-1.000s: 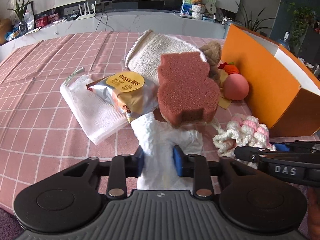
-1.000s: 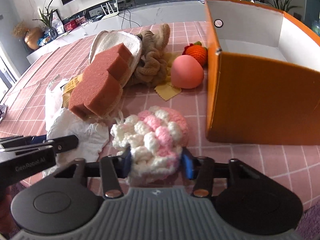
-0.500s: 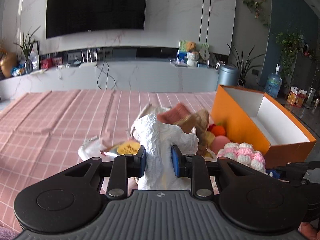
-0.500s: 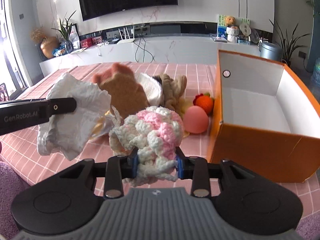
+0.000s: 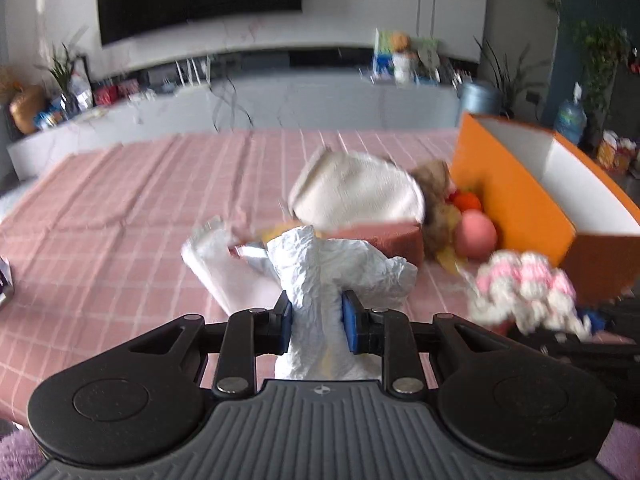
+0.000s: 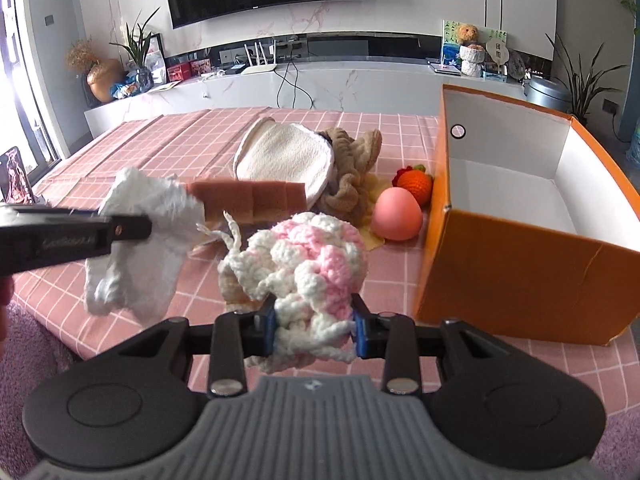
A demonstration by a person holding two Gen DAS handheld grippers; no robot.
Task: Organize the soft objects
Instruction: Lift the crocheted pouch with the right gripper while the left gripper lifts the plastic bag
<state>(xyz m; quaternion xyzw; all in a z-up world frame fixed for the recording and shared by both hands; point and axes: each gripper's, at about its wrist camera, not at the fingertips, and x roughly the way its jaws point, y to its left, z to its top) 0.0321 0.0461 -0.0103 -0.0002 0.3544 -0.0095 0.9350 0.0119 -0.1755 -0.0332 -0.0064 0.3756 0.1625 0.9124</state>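
Observation:
My left gripper (image 5: 316, 322) is shut on a crumpled white cloth (image 5: 336, 272) and holds it above the pink checked table; the cloth also shows in the right wrist view (image 6: 140, 240). My right gripper (image 6: 315, 330) is shut on a pink-and-white crocheted ball (image 6: 308, 256), also lifted, left of the open orange box (image 6: 520, 264). The box stands empty at the right (image 5: 516, 204). On the table lie a reddish sponge (image 6: 252, 196), a cream towel (image 6: 284, 160), a brown knitted toy (image 6: 352, 176), a pink egg-shaped ball (image 6: 396, 214) and an orange crocheted fruit (image 6: 416, 186).
A white plastic bag with a snack packet (image 5: 224, 256) lies left of the sponge. A small dark object (image 6: 16, 176) stands at the table's far left edge. A white TV counter (image 6: 320, 84) runs behind the table.
Both grippers have lifted their loads off the table and drawn back. The sponge that leaned on the white cloth has tipped over and now lies flat.

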